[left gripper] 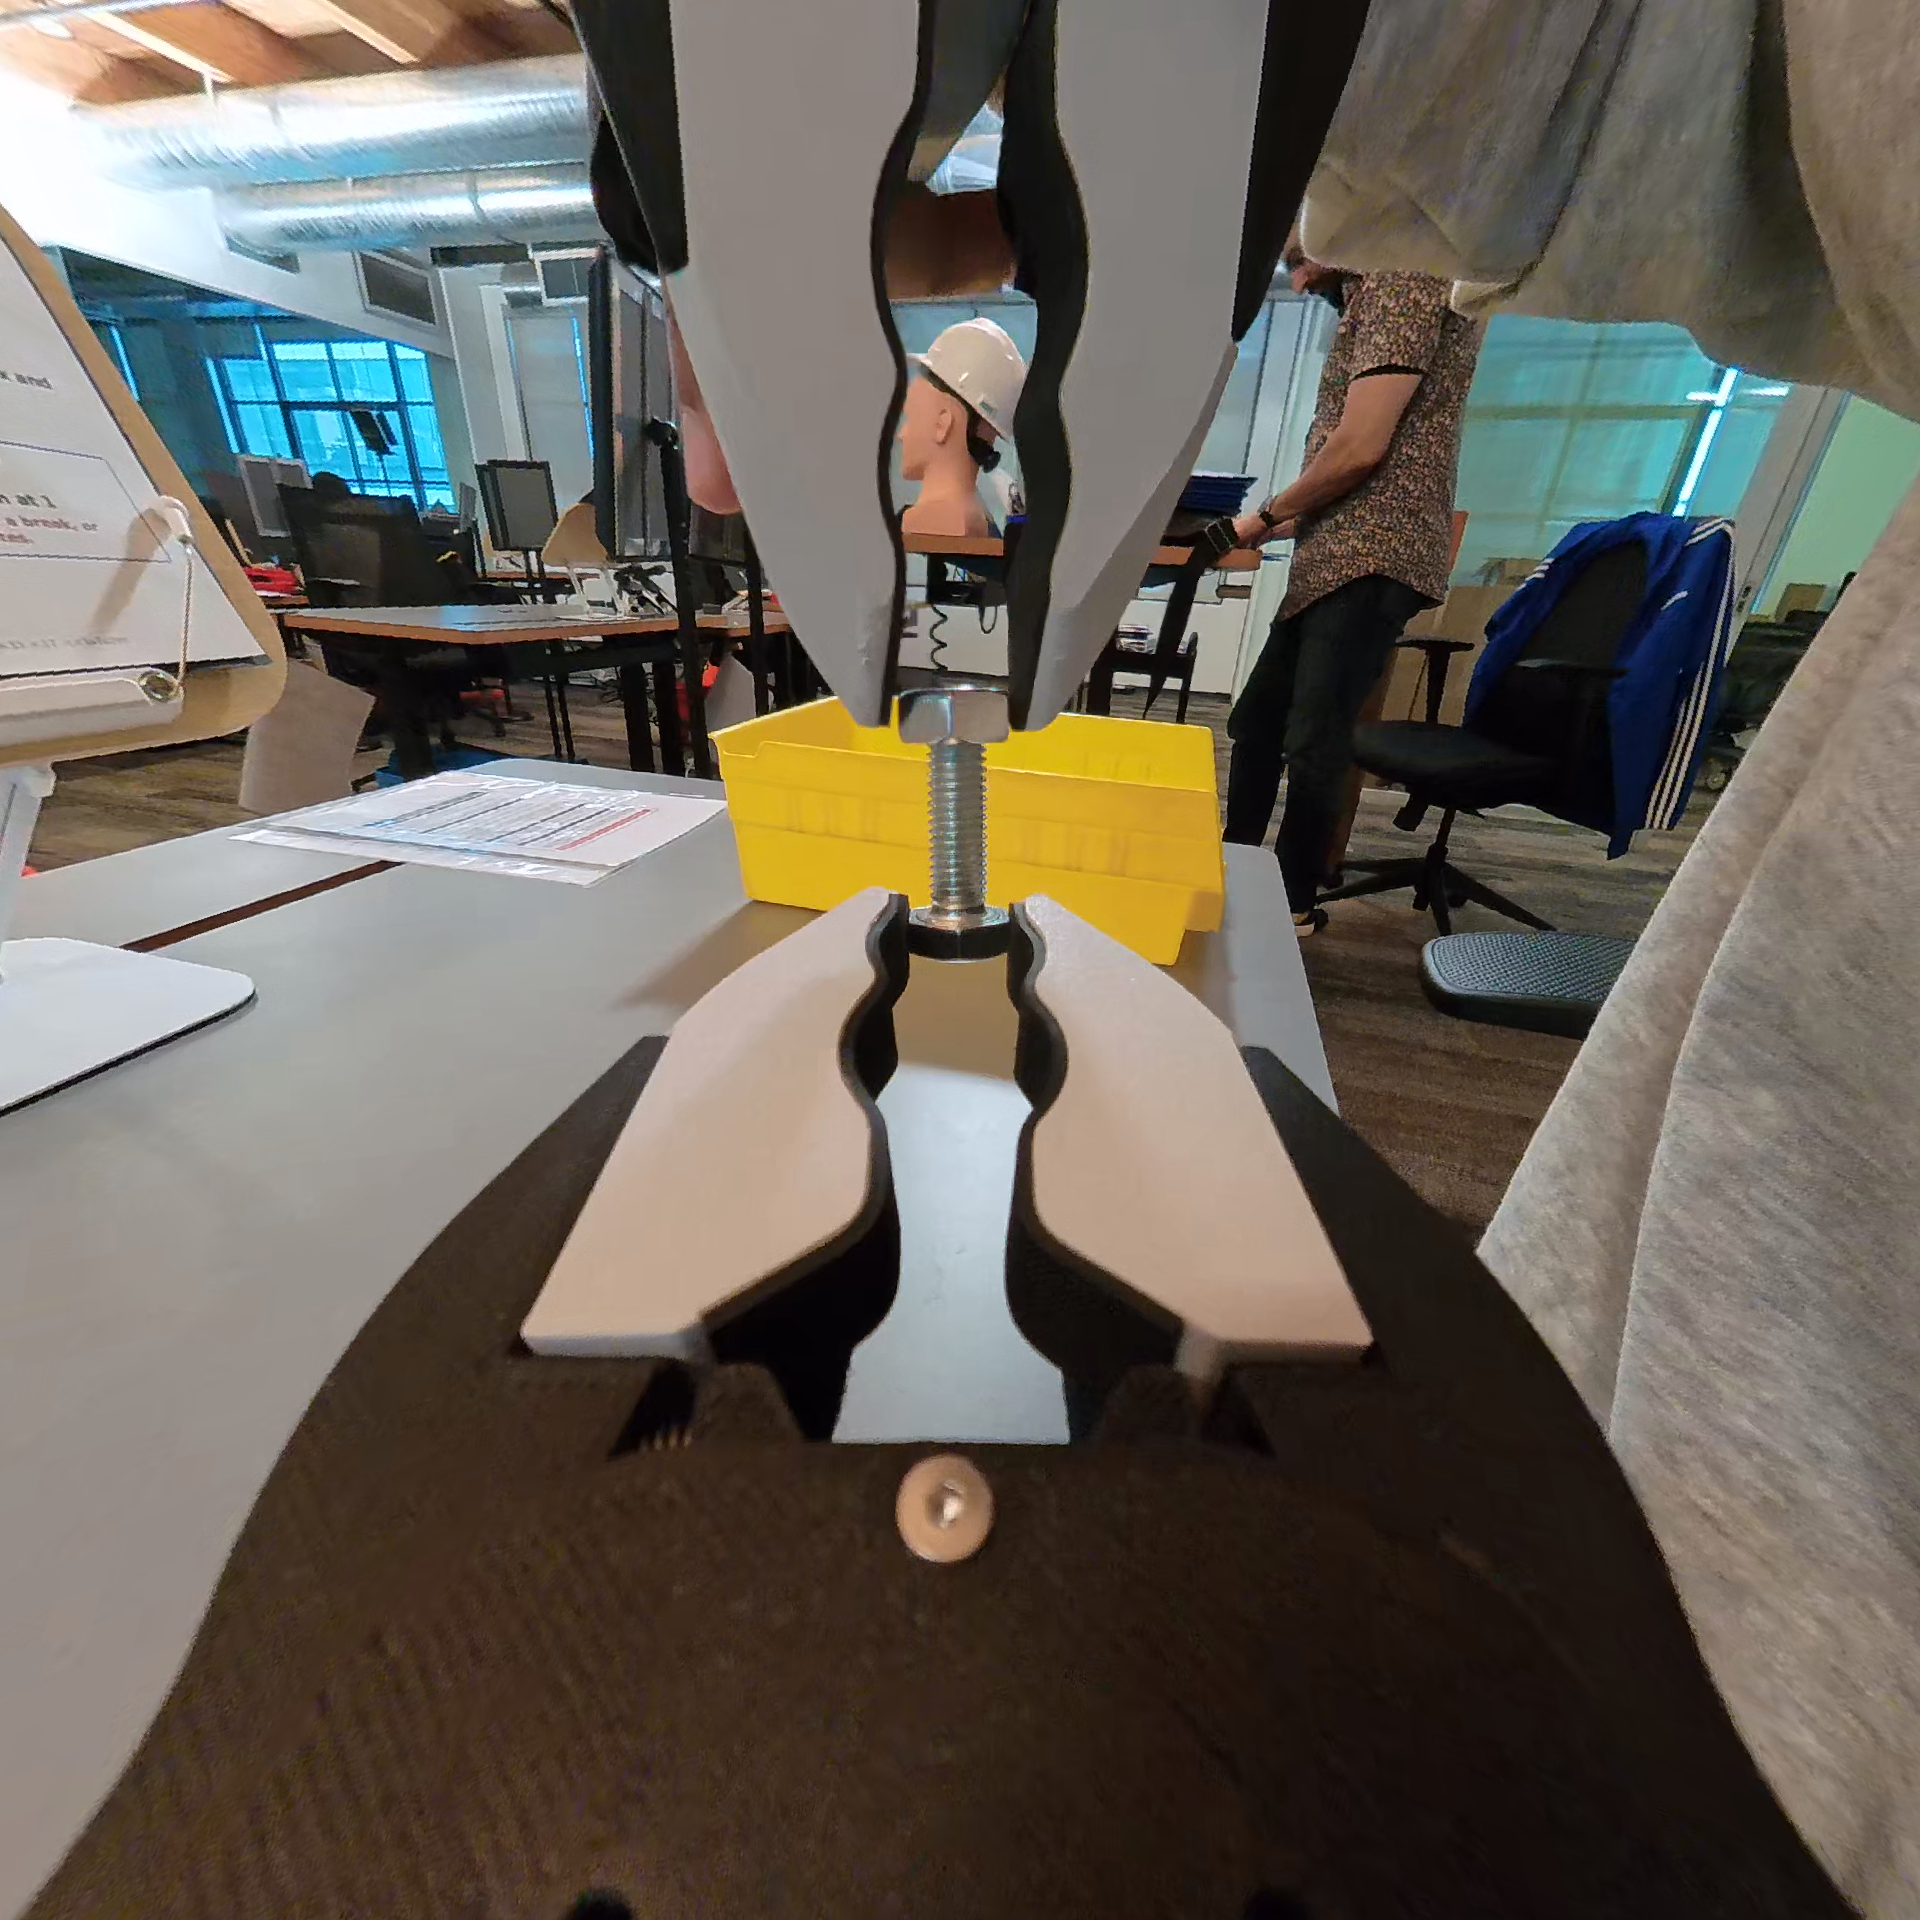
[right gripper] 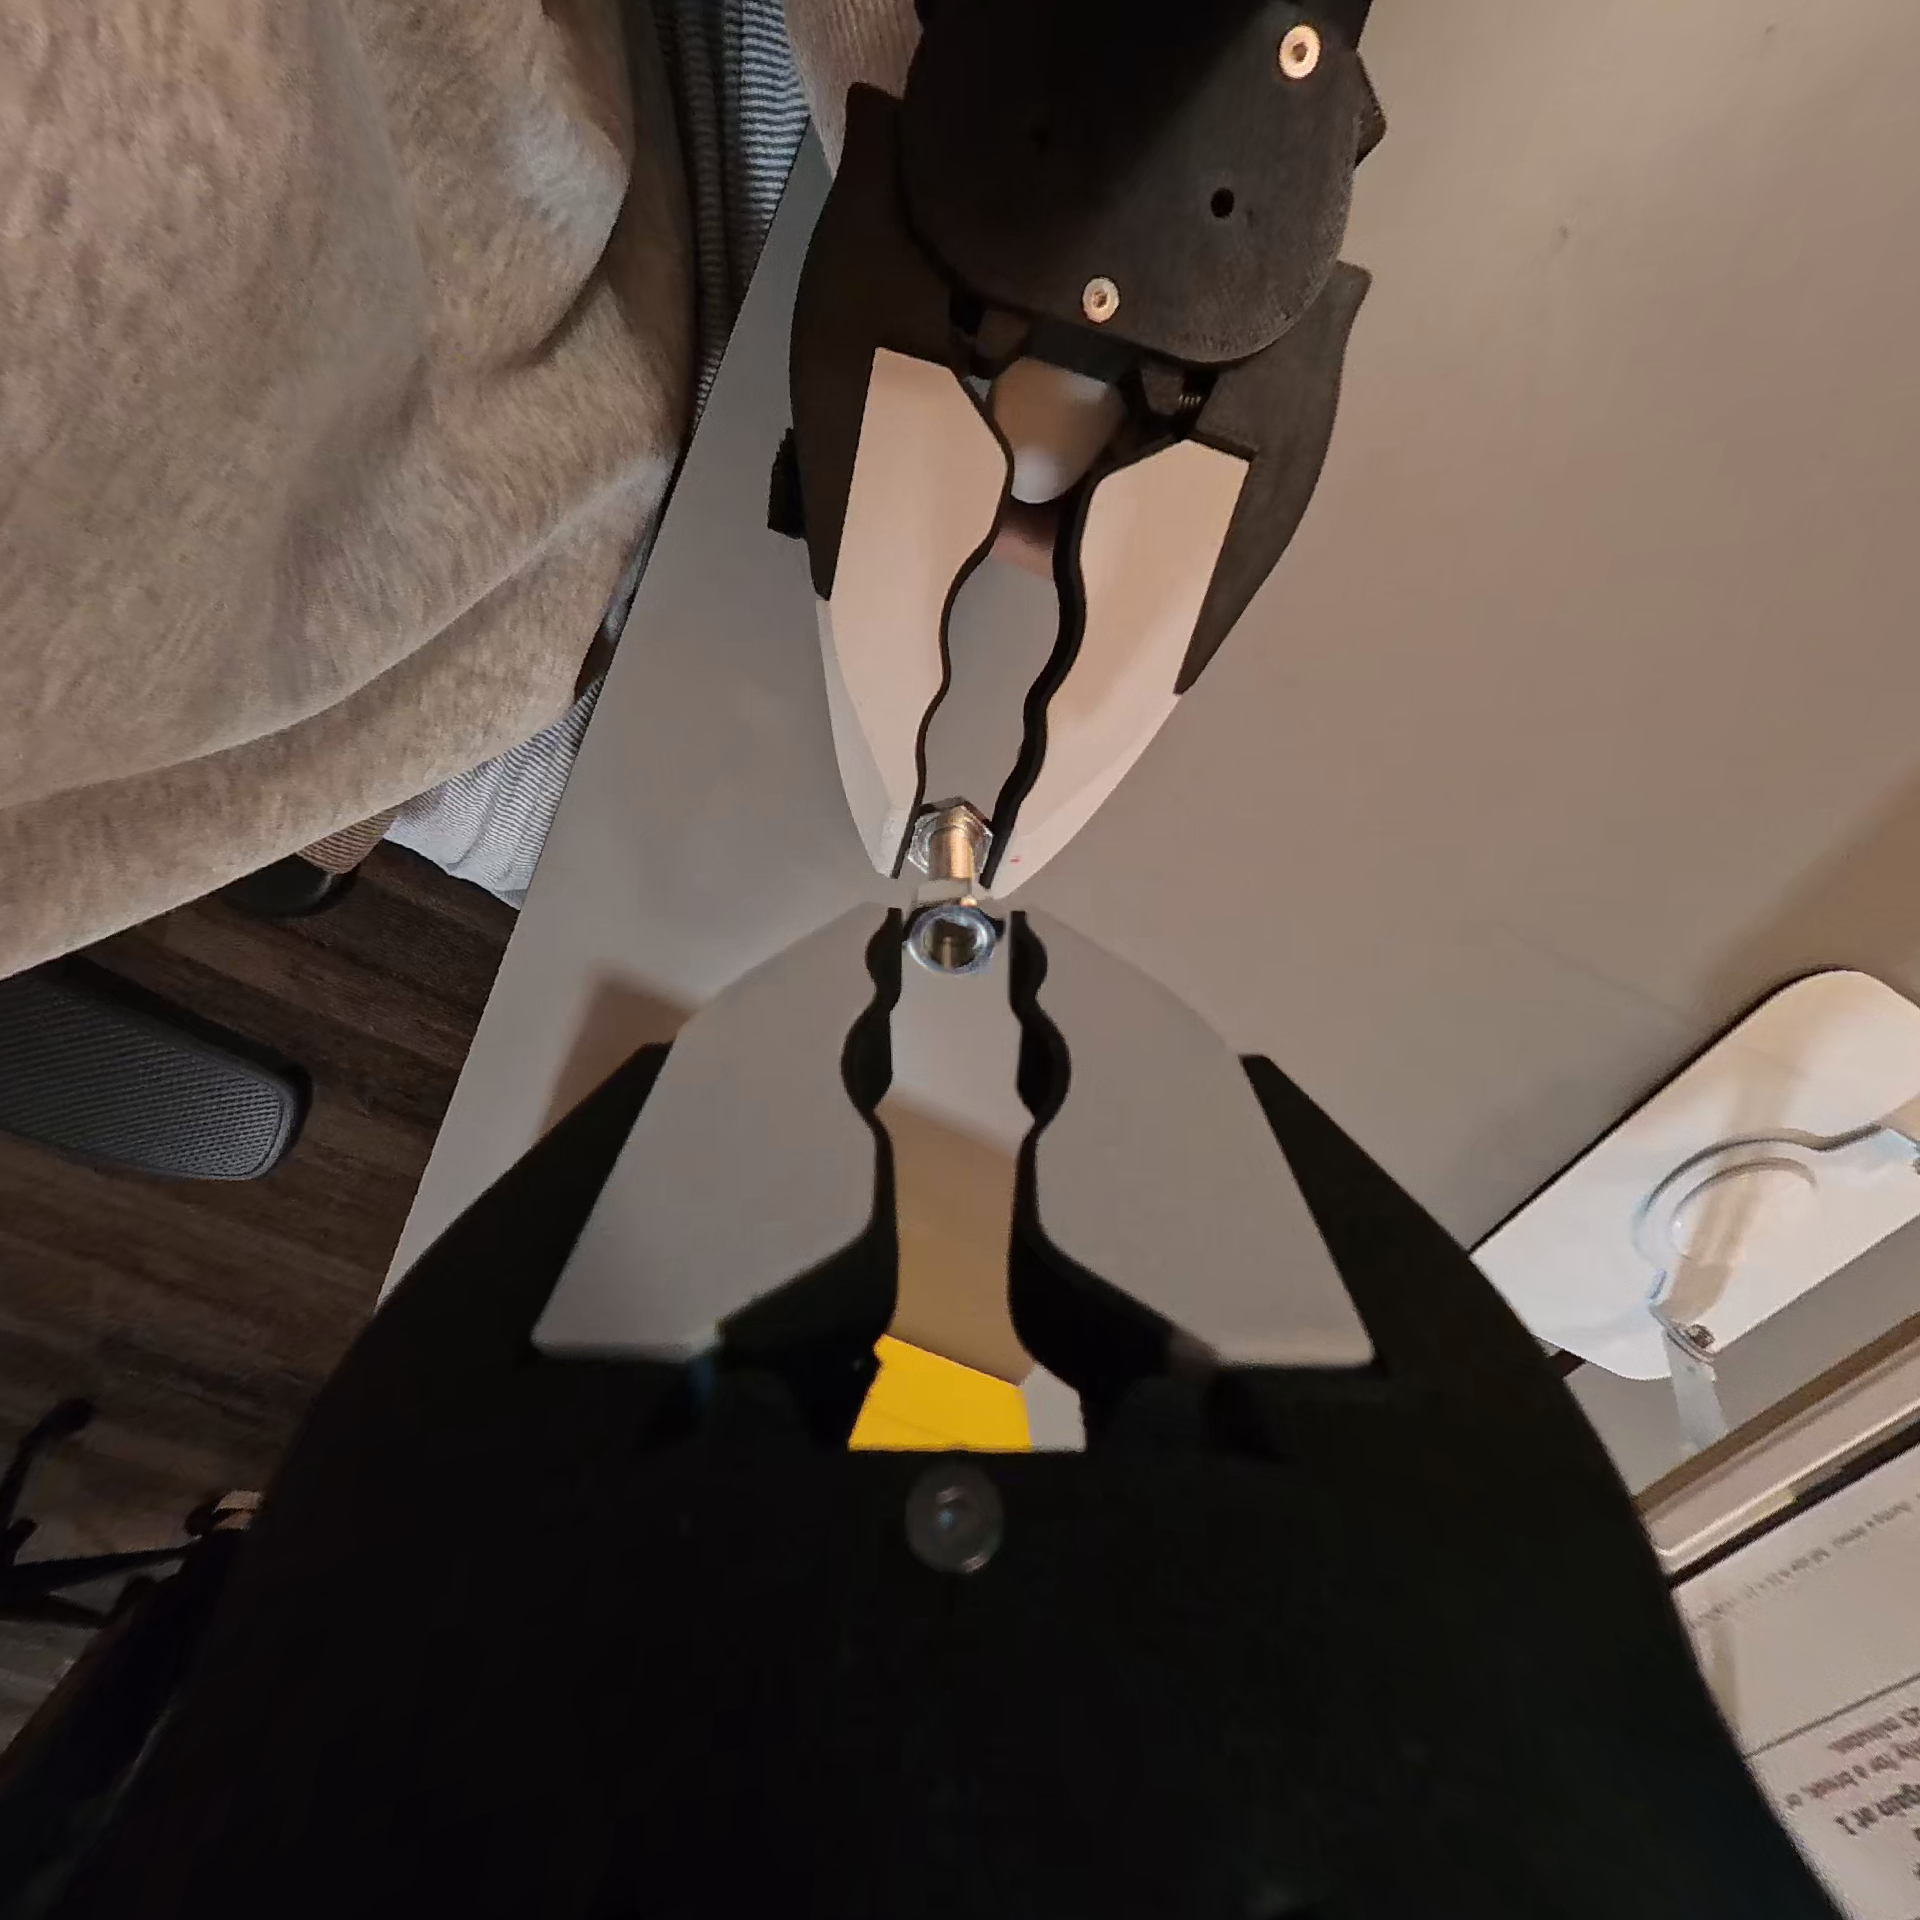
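Observation:
A silver hex bolt (left gripper: 958, 821) stands upright in the air above the grey table (left gripper: 416, 1039). My left gripper (left gripper: 954, 925) is shut on a nut (left gripper: 956, 920) at the bolt's lower end. My right gripper (left gripper: 954, 717) comes down from above and is shut on the bolt's hex head. In the right wrist view my right gripper (right gripper: 951, 940) holds the bolt head (right gripper: 951, 943) end-on, and the left gripper (right gripper: 948, 852) reaches in from the top, gripping the nut (right gripper: 940, 831). The two grippers' tips nearly meet.
A yellow bin (left gripper: 1091, 821) sits on the table just behind the bolt. Sheets in plastic sleeves (left gripper: 488, 821) and a white sign stand (left gripper: 94, 997) are to the left. A grey sleeve (left gripper: 1714, 1143) fills the right. A person (left gripper: 1371, 436) and an office chair (left gripper: 1558, 675) stand beyond.

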Available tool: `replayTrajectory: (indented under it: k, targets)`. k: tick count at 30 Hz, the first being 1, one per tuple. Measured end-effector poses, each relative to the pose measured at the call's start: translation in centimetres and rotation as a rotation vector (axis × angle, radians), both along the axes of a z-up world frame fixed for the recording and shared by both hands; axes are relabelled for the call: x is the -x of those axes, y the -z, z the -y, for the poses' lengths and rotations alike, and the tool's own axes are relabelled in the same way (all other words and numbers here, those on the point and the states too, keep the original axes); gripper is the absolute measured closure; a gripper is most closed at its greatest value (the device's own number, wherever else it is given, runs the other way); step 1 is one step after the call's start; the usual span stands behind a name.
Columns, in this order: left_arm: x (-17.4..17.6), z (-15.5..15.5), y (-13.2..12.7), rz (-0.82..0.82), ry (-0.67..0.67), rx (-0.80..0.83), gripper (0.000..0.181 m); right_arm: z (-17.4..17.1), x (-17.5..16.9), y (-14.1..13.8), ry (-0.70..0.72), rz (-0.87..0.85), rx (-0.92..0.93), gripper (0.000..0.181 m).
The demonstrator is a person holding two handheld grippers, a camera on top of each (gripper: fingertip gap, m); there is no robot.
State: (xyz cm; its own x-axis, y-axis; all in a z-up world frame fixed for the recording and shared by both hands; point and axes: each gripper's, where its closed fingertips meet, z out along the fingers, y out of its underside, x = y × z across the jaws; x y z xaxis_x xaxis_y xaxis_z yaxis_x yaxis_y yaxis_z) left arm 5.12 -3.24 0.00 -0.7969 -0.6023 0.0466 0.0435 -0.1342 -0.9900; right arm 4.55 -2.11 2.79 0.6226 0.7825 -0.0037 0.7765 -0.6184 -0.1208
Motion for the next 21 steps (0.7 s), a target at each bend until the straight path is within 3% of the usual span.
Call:
replayTrajectory:
  k: [21]
  targets:
    - [-0.04,-0.10,-0.27,0.003,0.000,0.022,0.162,0.05,0.16,-0.01,-0.008,-0.003,-0.038,0.157]
